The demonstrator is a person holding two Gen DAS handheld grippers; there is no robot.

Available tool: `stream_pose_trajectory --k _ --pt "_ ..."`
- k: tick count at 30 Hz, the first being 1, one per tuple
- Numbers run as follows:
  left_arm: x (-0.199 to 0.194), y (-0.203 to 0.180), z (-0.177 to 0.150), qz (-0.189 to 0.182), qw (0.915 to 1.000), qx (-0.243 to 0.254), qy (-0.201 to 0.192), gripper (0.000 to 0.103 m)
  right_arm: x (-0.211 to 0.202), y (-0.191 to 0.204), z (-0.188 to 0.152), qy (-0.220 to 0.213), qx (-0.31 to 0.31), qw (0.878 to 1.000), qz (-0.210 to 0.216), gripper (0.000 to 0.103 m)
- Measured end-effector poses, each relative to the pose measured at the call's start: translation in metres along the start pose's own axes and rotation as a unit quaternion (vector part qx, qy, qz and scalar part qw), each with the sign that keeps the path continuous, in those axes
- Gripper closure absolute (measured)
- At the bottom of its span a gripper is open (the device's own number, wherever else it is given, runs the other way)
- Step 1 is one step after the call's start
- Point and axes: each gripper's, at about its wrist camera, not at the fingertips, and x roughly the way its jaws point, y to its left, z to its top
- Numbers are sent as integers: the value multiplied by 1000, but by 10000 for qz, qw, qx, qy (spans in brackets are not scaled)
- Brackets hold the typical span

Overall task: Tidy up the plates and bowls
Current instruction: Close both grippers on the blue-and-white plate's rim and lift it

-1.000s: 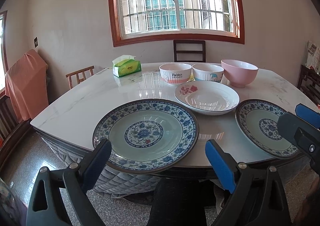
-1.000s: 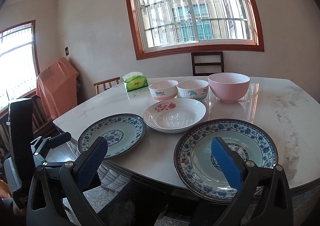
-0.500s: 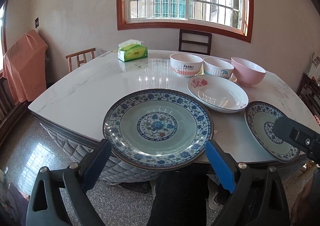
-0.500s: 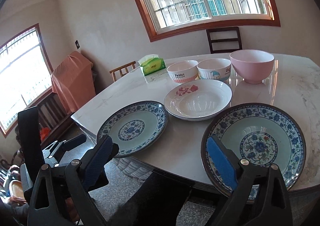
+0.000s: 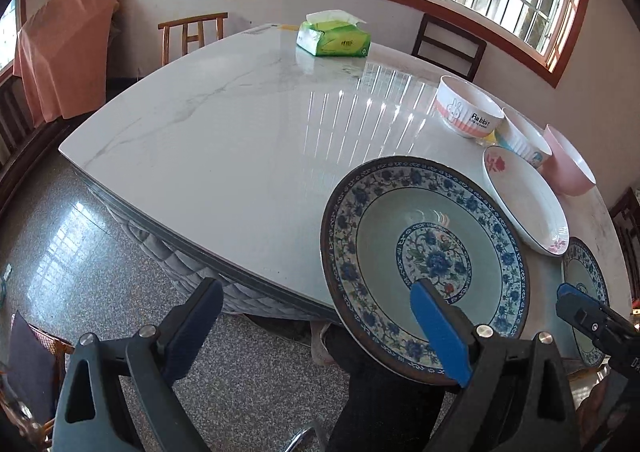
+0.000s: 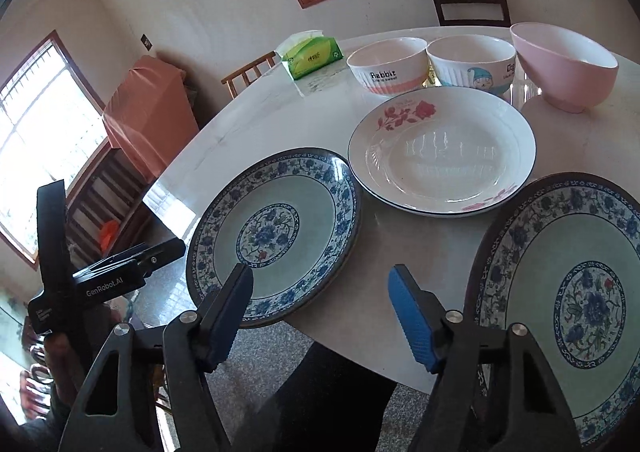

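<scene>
Both hand-held grippers are swinging leftward along the near edge of the tabletop compared with a second ago, and both are tipping further down, so the dishes are now sitting to the right in each view. Right hand-held gripper: jaws have just been closing partway, nothing between them; they are hanging spread over the gap between the two blue-patterned plates. Left hand-held gripper: jaws are standing wide, empty; its right pad is overlapping the near rim of the left blue-patterned plate in the picture, contact not confirmable.

Positions:
- Left blue-patterned plate is lying at the near tabletop edge, rim slightly overhanging.
- Right blue-patterned plate is lying near the same edge, well apart from the first.
- White floral plate is sitting behind and between them.
- Rabbit bowl, gnome bowl and pink bowl are standing in a row behind it; the first two look to be touching.
- Tissue pack is resting further back.

Handling, as judged: plates are looking like glazed ceramic, so stiff, fairly heavy, slick and chip-prone. The overhanging near rim is offering the best purchase: one pad above, one below, a deep bite to stop swivelling. Stacking is calling for a gentle, level set-down.
</scene>
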Motion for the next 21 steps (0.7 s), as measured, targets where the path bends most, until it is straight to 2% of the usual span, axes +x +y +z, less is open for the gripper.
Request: stream_pose_trajectory --k 1,3,9,12,14,18,21 --pt "3 2 2 -40 10000 -5 35 6 4 -1 1 37 7 10000 -34 37" --pt "8 3 6 -52 9999 39 80 6 13 -2 5 134 71 9998 -85 45" --pt "27 0 18 -73 9992 264 304 16 30 -8 11 338 204 9992 -107 47" --pt "36 4 19 -205 9984 220 486 30 34 -8 13 369 203 9990 -176 46" --pt "42 6 20 -324 9973 148 650 46 35 -8 15 377 194 9989 -183 46" --pt "41 5 21 -438 9968 120 664 54 37 -4 16 440 158 9988 -157 47" --pt "40 4 21 -578 9959 103 695 64 44 -3 14 562 145 9982 -136 48"
